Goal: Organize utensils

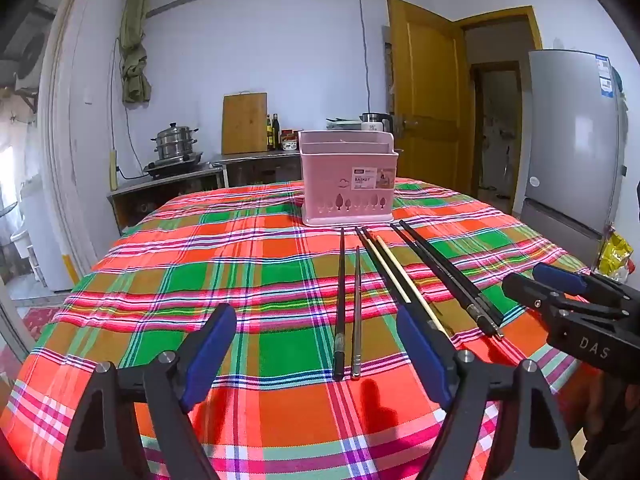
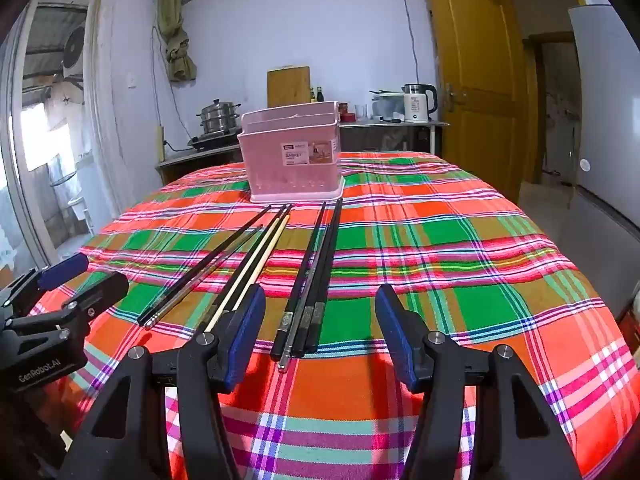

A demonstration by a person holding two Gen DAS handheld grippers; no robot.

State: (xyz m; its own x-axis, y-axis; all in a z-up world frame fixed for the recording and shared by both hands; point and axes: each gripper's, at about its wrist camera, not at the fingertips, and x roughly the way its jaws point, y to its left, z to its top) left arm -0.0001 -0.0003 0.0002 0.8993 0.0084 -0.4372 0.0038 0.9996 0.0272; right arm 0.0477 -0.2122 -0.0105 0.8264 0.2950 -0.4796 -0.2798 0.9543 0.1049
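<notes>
- Kitchen walls, a yellow door and a fridge frame a table under a bright plaid cloth [image 1: 200,264], whose woven fabric lies a little wrinkled.
- Ahead of both tongs stands a pink plastic basket [image 1: 347,184], upright, with tree-shaped cutouts near its base; judging by the task, it is where the utensils belong.
- Between the basket and the tongs lie the chopsticks, in loose groups, tips toward the basket: a dark pair [image 1: 347,304] before the left gripper [image 1: 316,360], a pale pair [image 1: 394,276] beside it, and a glossy black bundle [image 2: 310,292] before the right gripper [image 2: 320,340].
- Both tongs hover apart and empty, blue padded fingers [image 2: 396,336] spread wide, likely ready for slim, slippery sticks.
</notes>
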